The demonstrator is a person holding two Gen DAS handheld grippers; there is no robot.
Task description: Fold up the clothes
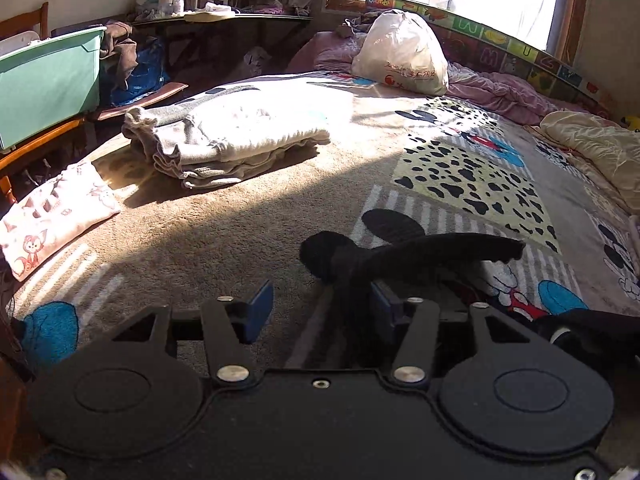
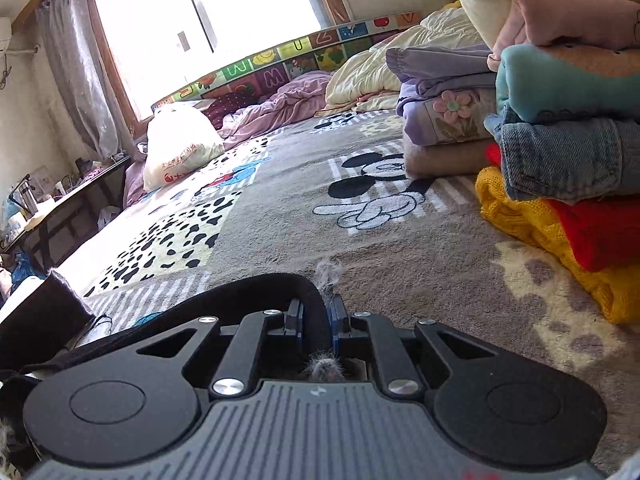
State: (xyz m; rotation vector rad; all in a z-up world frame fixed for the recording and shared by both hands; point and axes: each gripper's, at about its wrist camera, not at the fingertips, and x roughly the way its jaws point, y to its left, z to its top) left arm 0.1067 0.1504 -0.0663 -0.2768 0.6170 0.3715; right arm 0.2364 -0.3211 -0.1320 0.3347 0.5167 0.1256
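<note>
The right hand-held gripper point(image 2: 316, 322) is pinching a black garment point(image 2: 248, 300) tight between its blue pads, low over the bed point(image 2: 280, 216). The left hand-held gripper point(image 1: 320, 310) is sitting wide open, the black cloth draping past its right pad point(image 1: 382, 312).

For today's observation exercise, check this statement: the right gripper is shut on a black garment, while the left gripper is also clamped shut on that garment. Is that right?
Not quite. The right gripper is indeed shut on the black garment, but the left gripper is open: in the left wrist view its blue pads stand well apart, with the garment draped against only one of them.
</note>
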